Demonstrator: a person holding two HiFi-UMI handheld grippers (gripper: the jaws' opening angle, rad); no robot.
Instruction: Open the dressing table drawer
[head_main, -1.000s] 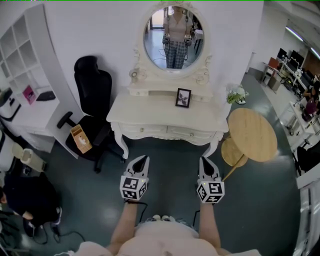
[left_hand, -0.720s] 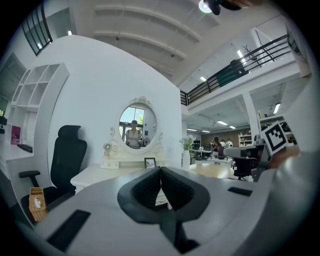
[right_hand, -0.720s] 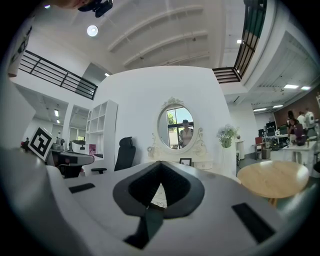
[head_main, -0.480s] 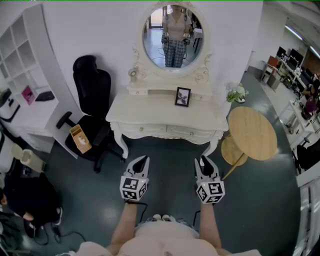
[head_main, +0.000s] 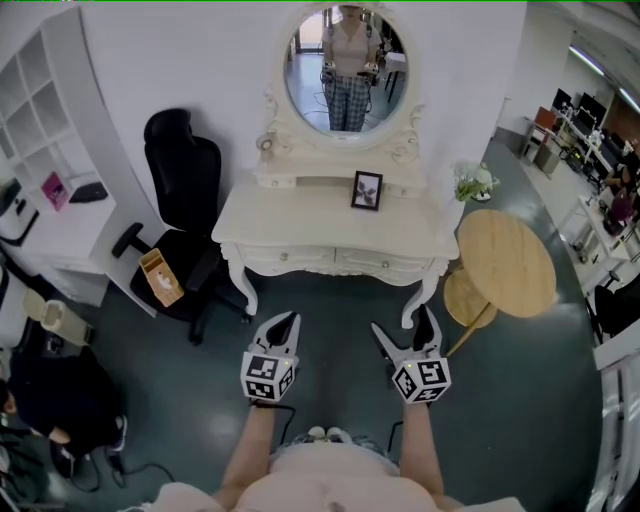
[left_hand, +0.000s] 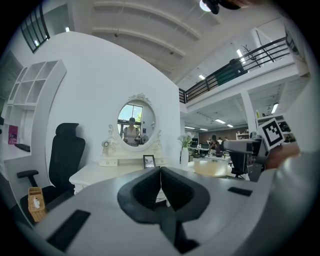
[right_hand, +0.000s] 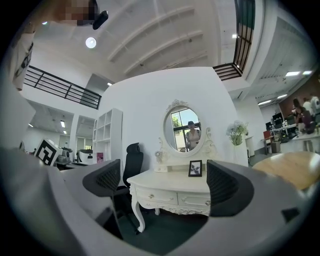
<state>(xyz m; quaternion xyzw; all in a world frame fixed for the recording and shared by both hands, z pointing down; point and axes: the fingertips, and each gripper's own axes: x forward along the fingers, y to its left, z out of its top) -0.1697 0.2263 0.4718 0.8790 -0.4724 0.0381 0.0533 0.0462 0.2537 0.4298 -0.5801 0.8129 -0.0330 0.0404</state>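
The white dressing table (head_main: 335, 225) stands against the wall ahead of me, with two closed drawers in its front, a left one (head_main: 283, 260) and a right one (head_main: 380, 265). Both grippers hang over the dark floor, short of the table and apart from it. My left gripper (head_main: 283, 325) is shut and empty; its jaws meet in the left gripper view (left_hand: 161, 187). My right gripper (head_main: 403, 328) is opening wide with nothing between its jaws. In the right gripper view the gripper (right_hand: 167, 185) frames the drawers (right_hand: 175, 197) between its spread pads.
A black office chair (head_main: 185, 200) with a small wooden box (head_main: 162, 278) beside it stands left of the table. A round wooden table (head_main: 505, 265) sits to the right. An oval mirror (head_main: 345, 70), a picture frame (head_main: 367, 190) and flowers (head_main: 472, 185) are at the tabletop.
My right gripper's jaws went from shut to wide open. The left gripper stayed shut and still.
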